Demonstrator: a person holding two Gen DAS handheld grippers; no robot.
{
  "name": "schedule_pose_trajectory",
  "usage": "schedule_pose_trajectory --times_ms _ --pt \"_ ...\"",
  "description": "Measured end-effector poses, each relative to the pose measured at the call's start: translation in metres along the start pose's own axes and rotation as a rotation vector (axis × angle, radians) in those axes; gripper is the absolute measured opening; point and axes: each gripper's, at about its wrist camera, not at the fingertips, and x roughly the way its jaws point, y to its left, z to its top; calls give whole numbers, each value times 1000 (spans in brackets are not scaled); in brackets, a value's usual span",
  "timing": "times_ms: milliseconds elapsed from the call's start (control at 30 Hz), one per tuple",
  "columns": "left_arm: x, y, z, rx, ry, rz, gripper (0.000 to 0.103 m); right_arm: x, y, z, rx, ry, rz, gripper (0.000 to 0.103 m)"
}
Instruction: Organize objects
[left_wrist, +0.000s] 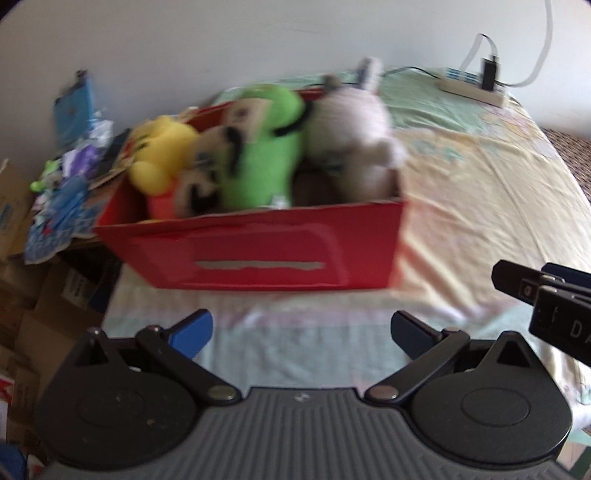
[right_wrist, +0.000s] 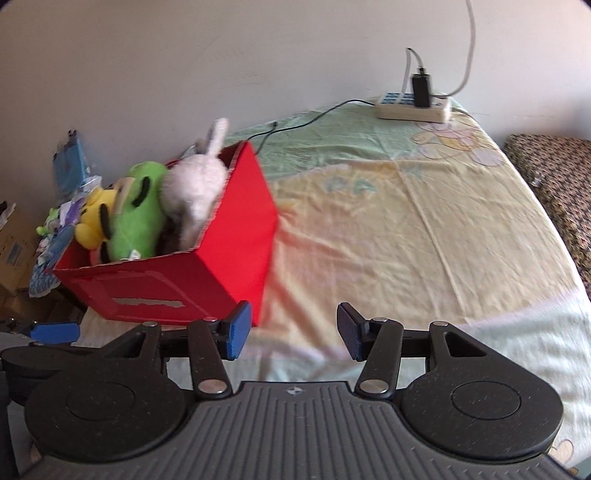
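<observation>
— Left gripper (left_wrist: 301, 332) hangs low over the near end of the bed (left_wrist: 480, 206), jaws spread wide with nothing between them. Where's the box from it?

— Red box (left_wrist: 266, 251) sits dead ahead, at about twelve o'clock, its long side facing that gripper square on. Inside, packed upright: a yellow plush (left_wrist: 159, 158), a green plush (left_wrist: 258, 162), a white plush rabbit (left_wrist: 354, 147), and a smaller black-and-white toy wedged between the yellow and green ones, too blurred to name.

— And the right gripper (right_wrist: 293, 330)?

— Also released and empty. From its view the box lies at around ten o'clock, near corner pointing toward it. The left one looks nearer and better lined up.

— Anything loose left on the bed?

— Only a power strip (right_wrist: 413, 105) with a charger at the far end. The sheet looks clear of toys, so I'd judge the sorting nearly done.

— Poses?

— Both are held level, pointing forward along the bed, side by side; the right one shows at the left view's three o'clock edge.
</observation>
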Motion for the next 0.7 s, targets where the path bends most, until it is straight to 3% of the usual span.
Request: schedule_pose_trajectory --times_ms 167,433,700 --pt "-3 40 14 -45 -27 22 102 4 34 12 -43 -12 21 54" --pt "-14 94 48 -36 -123 27 102 7 86 43 -69 -66 20 59" --pt "-19 142 91 43 -244 128 103 11 124 66 -66 -123 -20 59"
